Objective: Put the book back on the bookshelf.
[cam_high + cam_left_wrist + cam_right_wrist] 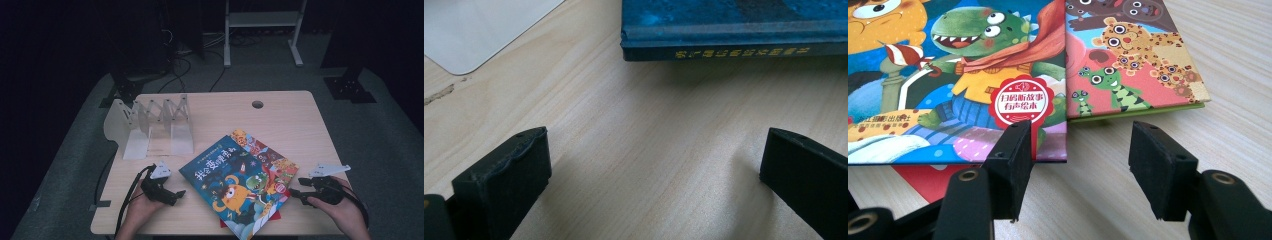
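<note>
Both tools have their jaws apart and clamp nothing: the left tool [172, 194] rests just beside the blue picture book's [235, 187] dark spine, the right tool [295, 192] at its opposite edge. That glossy cartoon-monster book lies flat mid-worktop, overlapping a pink animal-print book [1133, 65] and a red sheet [923, 180]. A white folding plastic rack [155, 125] stands well apart on the pale wooden worktop [290, 120].

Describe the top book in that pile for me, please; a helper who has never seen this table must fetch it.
On the wooden table, look at the near middle, between the two handheld grippers, where a few picture books overlap. The top book lies askew over the book with spotted animals. Alone among them, it has a dark blue cover with an orange one-eyed monster and a green dinosaur.
</note>
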Tool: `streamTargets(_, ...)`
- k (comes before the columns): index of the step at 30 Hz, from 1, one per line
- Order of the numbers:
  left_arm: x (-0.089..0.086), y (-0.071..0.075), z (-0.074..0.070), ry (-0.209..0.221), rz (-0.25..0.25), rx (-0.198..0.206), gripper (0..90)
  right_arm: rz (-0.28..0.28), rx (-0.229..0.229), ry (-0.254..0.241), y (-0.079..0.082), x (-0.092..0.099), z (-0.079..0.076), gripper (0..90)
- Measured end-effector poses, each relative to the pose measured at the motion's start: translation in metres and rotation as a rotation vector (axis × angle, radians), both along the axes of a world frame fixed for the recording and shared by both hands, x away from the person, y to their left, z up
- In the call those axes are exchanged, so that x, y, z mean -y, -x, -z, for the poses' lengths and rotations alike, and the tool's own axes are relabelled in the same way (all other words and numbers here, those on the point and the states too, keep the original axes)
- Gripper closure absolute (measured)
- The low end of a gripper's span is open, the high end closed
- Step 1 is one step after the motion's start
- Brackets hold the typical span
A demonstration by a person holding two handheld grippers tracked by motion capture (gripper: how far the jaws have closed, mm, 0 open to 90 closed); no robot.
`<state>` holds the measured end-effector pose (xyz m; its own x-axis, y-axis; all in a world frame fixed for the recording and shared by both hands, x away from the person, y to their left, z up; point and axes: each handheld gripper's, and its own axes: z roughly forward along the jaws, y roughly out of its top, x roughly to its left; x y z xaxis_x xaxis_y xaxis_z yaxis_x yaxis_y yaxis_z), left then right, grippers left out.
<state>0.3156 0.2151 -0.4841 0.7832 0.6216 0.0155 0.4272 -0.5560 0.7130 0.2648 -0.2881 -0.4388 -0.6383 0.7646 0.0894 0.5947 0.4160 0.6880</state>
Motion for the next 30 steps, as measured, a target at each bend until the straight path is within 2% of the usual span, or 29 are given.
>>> streamTargets(7, 0.0, 0.0, 0.0, 0.0, 0.0, 0.0, 0.0, 0.013, 0.008, -0.006, -0.007, -0.001, 0.001, 42.1)
streamTargets(12, 0.0, 0.0, 0.0, -0.001, 0.0, 0.0, 0.0, 0.017, 0.013, 0.008, -0.013, -0.002, 0.0, 41.6)
streamTargets(16, 0.0, 0.0, 0.0, 0.0, 0.0, 0.0, 0.0, 0.026, 0.026, 0.027, -0.023, -0.004, -0.001, 41.1)
streamTargets(30, 0.0, 0.0, 0.0, 0.0, 0.0, 0.0, 0.0, 0.04, 0.026, 0.041, -0.052, -0.009, -0.001, 40.7)
